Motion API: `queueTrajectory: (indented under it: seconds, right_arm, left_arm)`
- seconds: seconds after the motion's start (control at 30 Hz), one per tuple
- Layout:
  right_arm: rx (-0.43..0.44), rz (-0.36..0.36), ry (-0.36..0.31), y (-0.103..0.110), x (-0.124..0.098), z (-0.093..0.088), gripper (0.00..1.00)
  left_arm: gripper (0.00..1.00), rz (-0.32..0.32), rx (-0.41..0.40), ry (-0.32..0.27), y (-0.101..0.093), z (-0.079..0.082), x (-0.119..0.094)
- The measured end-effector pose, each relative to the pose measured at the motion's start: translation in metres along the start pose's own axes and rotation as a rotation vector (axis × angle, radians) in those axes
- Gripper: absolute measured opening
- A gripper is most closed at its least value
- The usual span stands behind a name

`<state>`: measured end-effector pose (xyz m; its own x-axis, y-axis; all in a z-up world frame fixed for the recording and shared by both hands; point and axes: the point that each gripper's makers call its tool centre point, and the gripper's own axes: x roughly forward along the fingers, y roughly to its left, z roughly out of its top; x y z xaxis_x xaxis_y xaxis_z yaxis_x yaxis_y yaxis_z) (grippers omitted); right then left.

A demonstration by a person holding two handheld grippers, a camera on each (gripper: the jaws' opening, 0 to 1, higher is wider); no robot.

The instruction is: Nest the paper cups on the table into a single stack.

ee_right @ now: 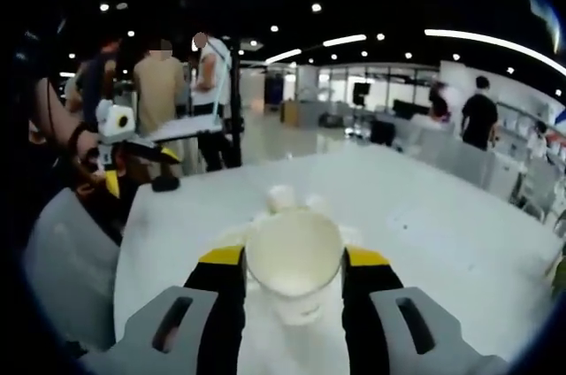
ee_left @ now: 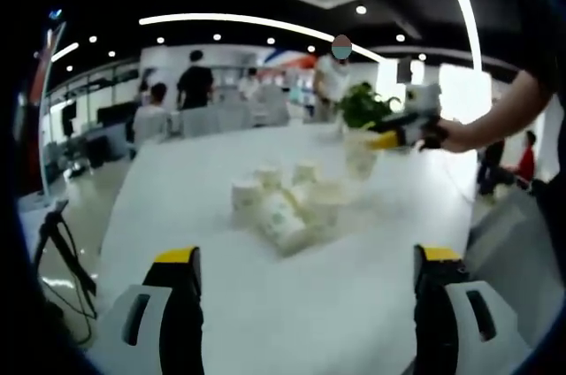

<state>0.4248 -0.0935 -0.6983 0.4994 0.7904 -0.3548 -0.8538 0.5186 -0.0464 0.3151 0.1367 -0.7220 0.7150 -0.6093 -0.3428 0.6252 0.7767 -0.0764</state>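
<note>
In the right gripper view, the right gripper (ee_right: 294,273) has its jaws closed on a single white paper cup (ee_right: 294,260), mouth toward the camera and empty inside. Past it, toward 12 o'clock, a few more cups (ee_right: 285,200) sit on the white desk (ee_right: 424,225); their number cannot be told. The left gripper (ee_right: 133,158) appears at 9 o'clock.

In the left gripper view, the left gripper (ee_left: 305,260) hovers with jaws wide and nothing between them. At centre lies a cluster of cups (ee_left: 287,207), roughly six, some upright, some tipped over, printed faintly green. The right gripper (ee_left: 389,138) carries its cup (ee_left: 360,154) at 2 o'clock, over the desk (ee_left: 265,304).
</note>
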Motion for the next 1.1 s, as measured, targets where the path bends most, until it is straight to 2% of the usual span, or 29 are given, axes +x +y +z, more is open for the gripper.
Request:
queueTrajectory:
  seconds: [0.43,0.9,1.1]
  right_arm:
    - [0.008,0.015,-0.030,0.020,-0.007,0.009,0.38]
    - [0.038,0.063,-0.056,0.052,-0.007,0.012,0.37]
    - [0.049,0.075,-0.060,0.059,-0.006,0.012,0.37]
  left_arm:
    - [1.00,-0.004,-0.009,0.007,-0.001,-0.002,-0.002]
    - [1.00,0.005,0.000,0.004,0.000,-0.003,-0.003]
    - [1.00,0.000,-0.010,0.006,-0.001,-0.003,-0.003]
